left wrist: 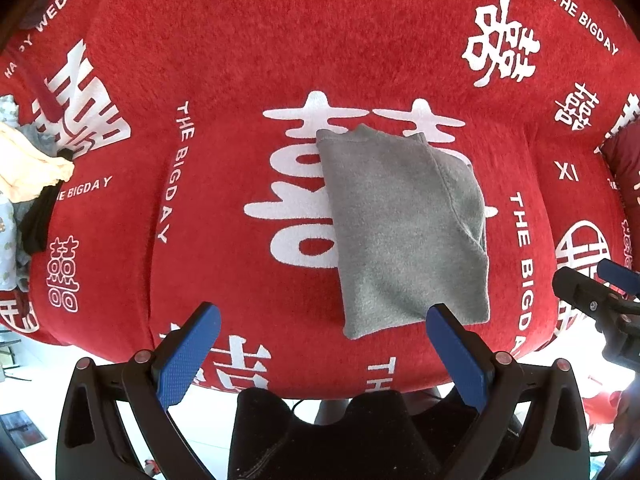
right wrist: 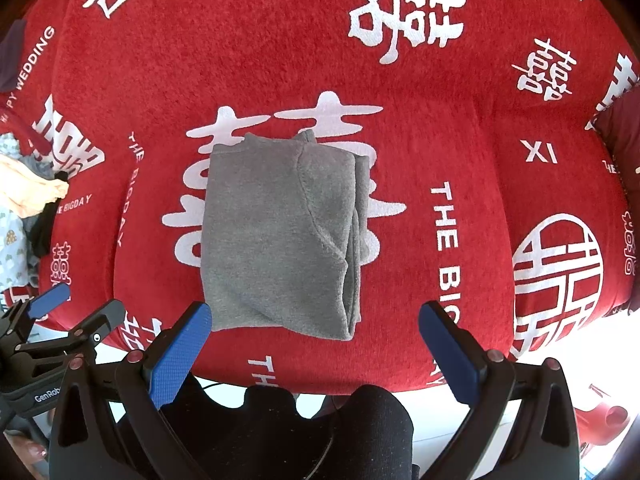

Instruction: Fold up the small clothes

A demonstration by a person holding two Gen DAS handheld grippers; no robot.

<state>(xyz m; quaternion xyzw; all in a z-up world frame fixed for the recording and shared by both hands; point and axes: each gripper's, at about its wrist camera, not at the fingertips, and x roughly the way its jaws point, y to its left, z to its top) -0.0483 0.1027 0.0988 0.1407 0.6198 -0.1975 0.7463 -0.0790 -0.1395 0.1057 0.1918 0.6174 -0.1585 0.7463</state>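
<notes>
the grey garment [left wrist: 404, 224] lies folded into a compact rectangle on the red cloth [left wrist: 248, 60] that covers the bench, over the big white character at the middle of both views. its layered edges stack along the 3 o'clock side, so this piece looks finished or nearly so. the left tool [left wrist: 320, 344] is released, jaws spread wide, holding nothing, its right pad just at the garment's near corner. the right tool [right wrist: 316, 340] is likewise released and empty, hovering at the garment's 6 o'clock edge. a heap of other small clothes [left wrist: 28, 176] sits at 9 o'clock, unfolded as far as i can judge, so most of the work likely remains.
</notes>
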